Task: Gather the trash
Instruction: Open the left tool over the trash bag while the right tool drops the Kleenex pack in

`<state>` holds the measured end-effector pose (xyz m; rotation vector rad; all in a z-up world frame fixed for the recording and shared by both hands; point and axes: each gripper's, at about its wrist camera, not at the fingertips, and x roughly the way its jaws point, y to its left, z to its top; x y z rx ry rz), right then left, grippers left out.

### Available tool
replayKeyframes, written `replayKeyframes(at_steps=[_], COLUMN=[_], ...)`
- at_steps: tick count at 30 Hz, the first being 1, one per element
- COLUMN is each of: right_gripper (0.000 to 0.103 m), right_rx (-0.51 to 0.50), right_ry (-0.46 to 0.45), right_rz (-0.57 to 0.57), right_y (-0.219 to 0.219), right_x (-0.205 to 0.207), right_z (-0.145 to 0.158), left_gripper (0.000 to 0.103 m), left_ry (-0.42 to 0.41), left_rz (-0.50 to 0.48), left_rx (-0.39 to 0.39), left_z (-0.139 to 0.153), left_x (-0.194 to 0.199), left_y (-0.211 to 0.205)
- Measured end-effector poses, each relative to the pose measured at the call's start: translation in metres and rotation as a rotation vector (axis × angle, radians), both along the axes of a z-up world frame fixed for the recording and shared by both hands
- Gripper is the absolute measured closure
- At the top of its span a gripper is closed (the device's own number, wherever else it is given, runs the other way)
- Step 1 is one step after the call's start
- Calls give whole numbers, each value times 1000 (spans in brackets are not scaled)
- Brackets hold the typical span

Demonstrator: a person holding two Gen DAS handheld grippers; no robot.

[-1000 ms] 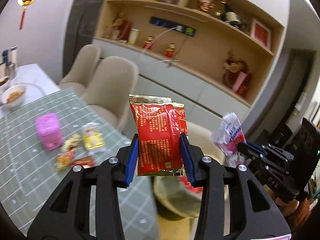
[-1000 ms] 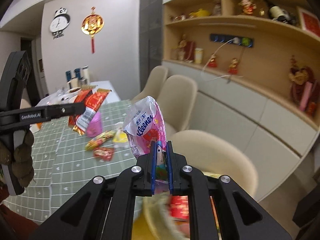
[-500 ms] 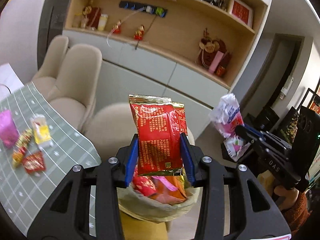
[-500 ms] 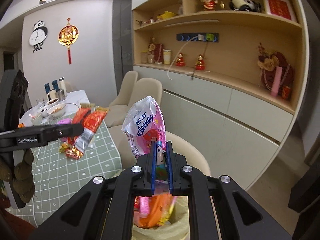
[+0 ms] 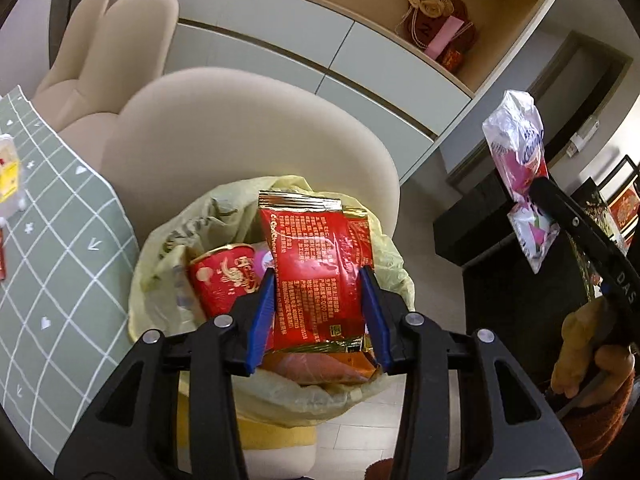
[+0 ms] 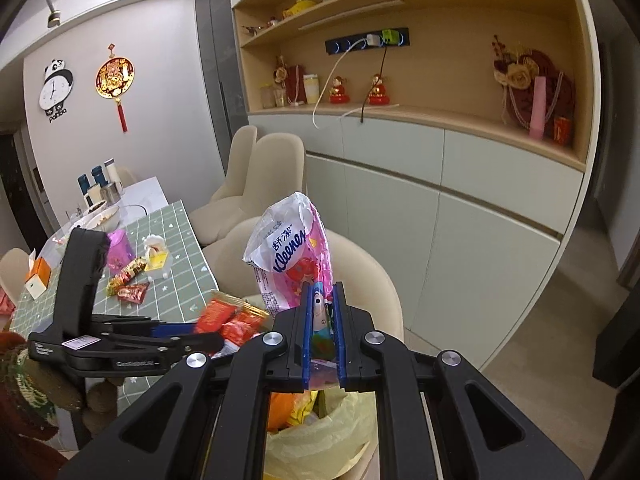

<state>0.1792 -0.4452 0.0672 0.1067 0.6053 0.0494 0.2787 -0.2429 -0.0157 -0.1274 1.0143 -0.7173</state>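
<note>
The red and gold foil snack packet (image 5: 316,276) is seen at the centre of the left wrist view, between the blue pads of the left gripper (image 5: 320,314), whose jaws are opening. A second ago it was framed against shelves; now the yellow-lined trash bin (image 5: 276,400), full of wrappers, lies directly beneath it. The pink and white Kleenex tissue pack (image 6: 292,256) is clamped in the narrowly closed right gripper (image 6: 323,336). Only the right wrist view shows the green checked table (image 6: 176,240) at centre left, with wrappers on it.
</note>
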Motion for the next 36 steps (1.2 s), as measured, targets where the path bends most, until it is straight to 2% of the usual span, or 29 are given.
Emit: replayKeyframes(at_steps=[3, 6, 18, 28, 29, 31, 33, 36], right_gripper=[92, 92, 92, 91, 91, 82, 71, 68], right_rx=[14, 25, 44, 54, 52, 53, 68, 62], right_ry=[16, 29, 134, 205, 209, 211, 207, 199], right_rz=[-1, 5, 105, 123, 114, 103, 105, 95], right_y=[-2, -2, 31, 47, 48, 49, 50, 55], right_x=[2, 4, 27, 46, 47, 47, 46, 45], right_z=[-7, -13, -54, -75, -76, -79, -80, -79], left_gripper=[53, 51, 50, 50, 50, 50, 50, 50], left_ry=[13, 22, -54, -36, -33, -29, -24, -16], left_rz=[15, 41, 166, 210, 214, 219, 223, 230], left_rx=[2, -3, 41, 39, 38, 36, 34, 34], left_z=[-2, -1, 25, 25, 24, 23, 21, 18], left_x=[5, 5, -18, -28, -28, -29, -28, -27], left_y=[-2, 4, 64, 97, 100, 104, 109, 118])
